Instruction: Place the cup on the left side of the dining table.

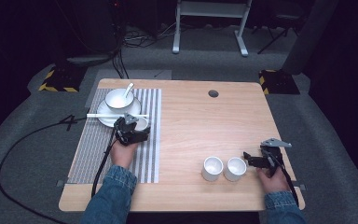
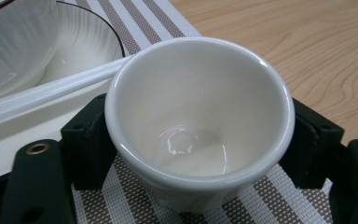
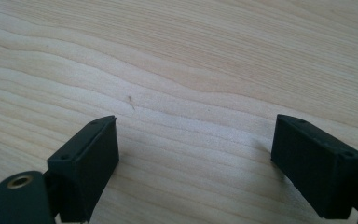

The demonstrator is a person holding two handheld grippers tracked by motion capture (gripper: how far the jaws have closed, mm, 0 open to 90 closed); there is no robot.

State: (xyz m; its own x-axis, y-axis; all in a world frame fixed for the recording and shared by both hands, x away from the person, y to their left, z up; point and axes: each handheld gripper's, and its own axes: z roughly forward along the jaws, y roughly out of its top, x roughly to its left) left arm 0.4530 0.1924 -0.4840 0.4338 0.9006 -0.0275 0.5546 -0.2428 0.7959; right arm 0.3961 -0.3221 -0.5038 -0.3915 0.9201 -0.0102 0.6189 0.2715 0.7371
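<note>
Your left gripper (image 1: 135,128) clamps an empty cup (image 2: 198,119) on the mat (image 1: 93,149), at the plate's (image 1: 109,120) 4 o'clock. Your right gripper (image 3: 196,163) gapes wide over bare counter (image 3: 191,56), at 3 o'clock of two empty cups (image 1: 223,168).

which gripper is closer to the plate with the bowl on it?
Left. The left gripper holds a cup right beside the plate; the right gripper sits open far across the table.

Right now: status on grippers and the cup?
Left gripper shut on small white cup, over striped placemat, beside saucer. Right gripper open, nothing between jaws, near two cups. Chopsticks close behind the held cup.
</note>
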